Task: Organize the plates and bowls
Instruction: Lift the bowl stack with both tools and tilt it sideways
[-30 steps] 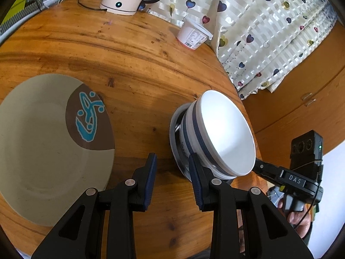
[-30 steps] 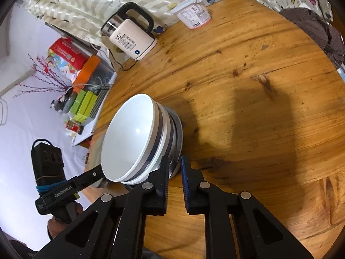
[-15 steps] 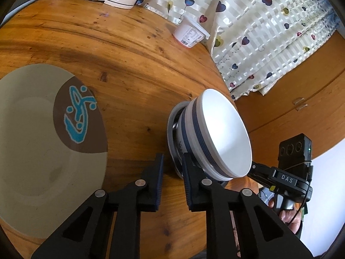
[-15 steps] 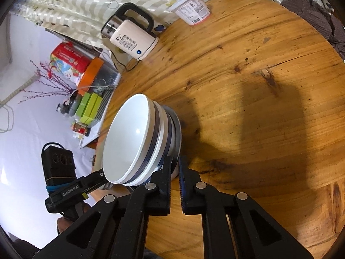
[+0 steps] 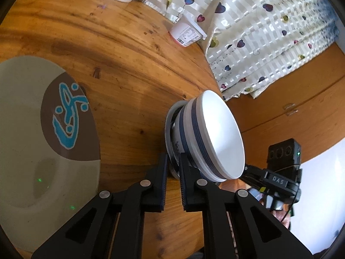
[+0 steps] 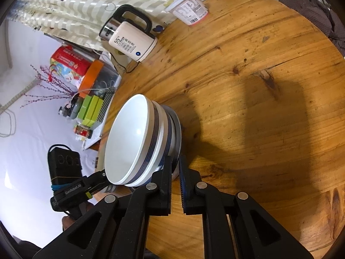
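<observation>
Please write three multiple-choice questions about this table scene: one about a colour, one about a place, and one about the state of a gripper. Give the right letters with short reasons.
1. The motif on the beige plate is
A. red
B. turquoise
C. yellow

2. The yogurt cup is
A. on the beige plate
B. on the floor
C. at the wooden table's far edge, by the curtain

3. The left gripper is
A. shut on the small plate under the bowls
B. wide open, holding nothing
C. shut on the yogurt cup

Answers: 1 B, the figure on the brown patch is turquoise. 2 C, the cup sits beside the heart-print cloth. 3 A, the plate's rim is between its fingers.
</observation>
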Motion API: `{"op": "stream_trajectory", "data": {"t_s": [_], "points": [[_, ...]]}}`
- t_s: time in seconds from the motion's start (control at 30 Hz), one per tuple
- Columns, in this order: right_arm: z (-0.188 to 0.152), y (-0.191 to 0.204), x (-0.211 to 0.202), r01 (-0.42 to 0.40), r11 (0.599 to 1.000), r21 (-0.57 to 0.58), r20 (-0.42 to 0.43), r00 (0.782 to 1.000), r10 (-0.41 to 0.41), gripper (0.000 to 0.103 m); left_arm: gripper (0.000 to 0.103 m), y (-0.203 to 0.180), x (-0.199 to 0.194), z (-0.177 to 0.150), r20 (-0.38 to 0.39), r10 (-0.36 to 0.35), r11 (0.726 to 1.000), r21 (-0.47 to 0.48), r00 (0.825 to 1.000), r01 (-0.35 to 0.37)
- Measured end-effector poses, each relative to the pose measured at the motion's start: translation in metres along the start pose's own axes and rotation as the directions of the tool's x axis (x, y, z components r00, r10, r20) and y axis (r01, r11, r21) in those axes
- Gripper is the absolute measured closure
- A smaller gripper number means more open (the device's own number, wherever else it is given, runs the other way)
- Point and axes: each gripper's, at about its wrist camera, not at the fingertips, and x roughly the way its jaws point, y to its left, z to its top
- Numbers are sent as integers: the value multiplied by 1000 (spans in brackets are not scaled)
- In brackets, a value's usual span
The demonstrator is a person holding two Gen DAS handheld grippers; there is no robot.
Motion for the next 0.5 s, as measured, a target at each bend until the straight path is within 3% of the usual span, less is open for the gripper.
{"op": "stream_trajectory", "data": {"t_s": [0.5], "points": [[3, -1, 0, 2, 1000, -10, 16, 1000, -1, 95, 94, 1, 2, 3, -5, -28, 1000, 4, 1000, 28]]}}
